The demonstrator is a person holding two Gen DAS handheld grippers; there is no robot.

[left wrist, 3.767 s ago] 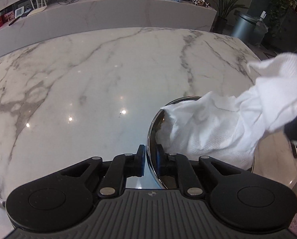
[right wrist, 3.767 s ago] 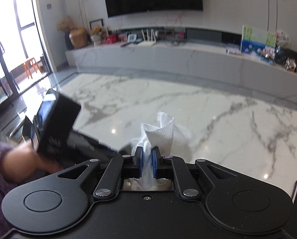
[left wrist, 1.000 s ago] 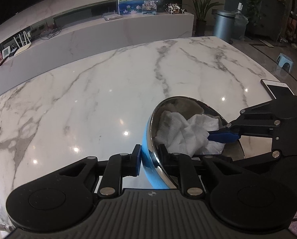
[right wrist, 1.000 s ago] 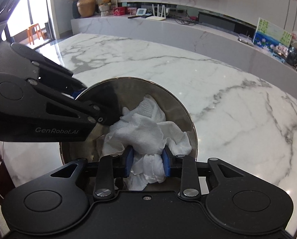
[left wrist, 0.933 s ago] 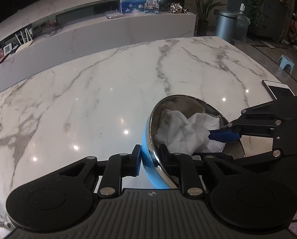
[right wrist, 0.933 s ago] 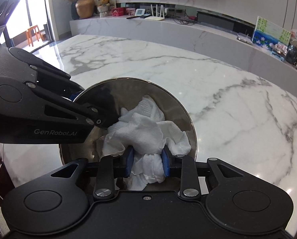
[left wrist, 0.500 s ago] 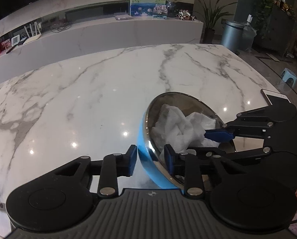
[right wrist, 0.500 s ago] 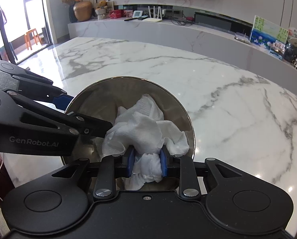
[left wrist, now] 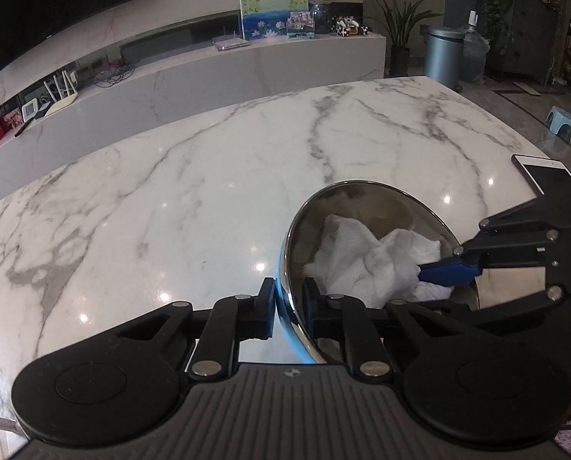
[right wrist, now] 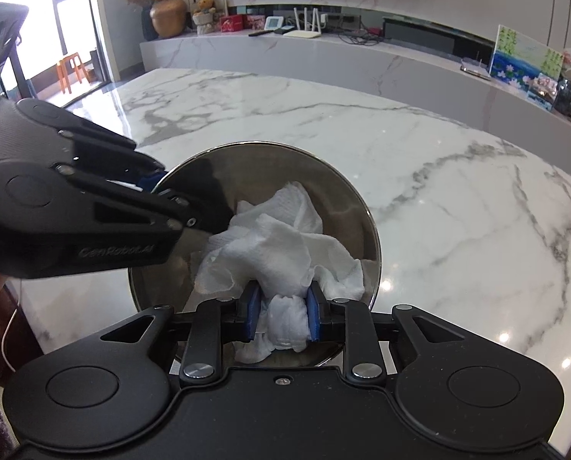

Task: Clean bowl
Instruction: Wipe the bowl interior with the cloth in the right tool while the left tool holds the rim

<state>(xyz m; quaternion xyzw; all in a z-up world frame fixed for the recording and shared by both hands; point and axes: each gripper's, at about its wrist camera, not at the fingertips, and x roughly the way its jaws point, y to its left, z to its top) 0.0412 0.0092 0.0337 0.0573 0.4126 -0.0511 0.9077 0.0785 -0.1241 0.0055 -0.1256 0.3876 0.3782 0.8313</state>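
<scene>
1. Marble table [left wrist: 193, 199]: carries everything. The bowl sits near its edge closest to me, toward the right-hand corner in the left wrist view; a phone [left wrist: 546, 176] lies just beyond it at the right edge.

2. Bowl [right wrist: 270, 176]: steel inside, blue outside, tipped so its mouth faces my right side. It is not lying flat; I judge it is propped by my left grip on the rim.

3. Left gripper [left wrist: 289, 306]: clenched on the bowl's near rim, one finger outside on the blue wall, the other inside on the steel. The wall fills the gap; no slack visible.

4. Right gripper [right wrist: 279, 316]: reaching into the bowl, jaws clamped on a bunched neck of the white cloth [right wrist: 270, 249]. The rest of the cloth is spread crumpled against the inner wall and floor.

5. Step in hand: wiping the interior, with the left steadying and the right scrubbing. Judged mid-task; I cannot tell how clean the steel is, since the cloth hides much of it.

6. Next move calls for: sweeping the cloth around the inner wall toward the uncovered far rim, pressing lightly, while the left holds firm so the tilted bowl does not skid or rotate on the polished marble.
</scene>
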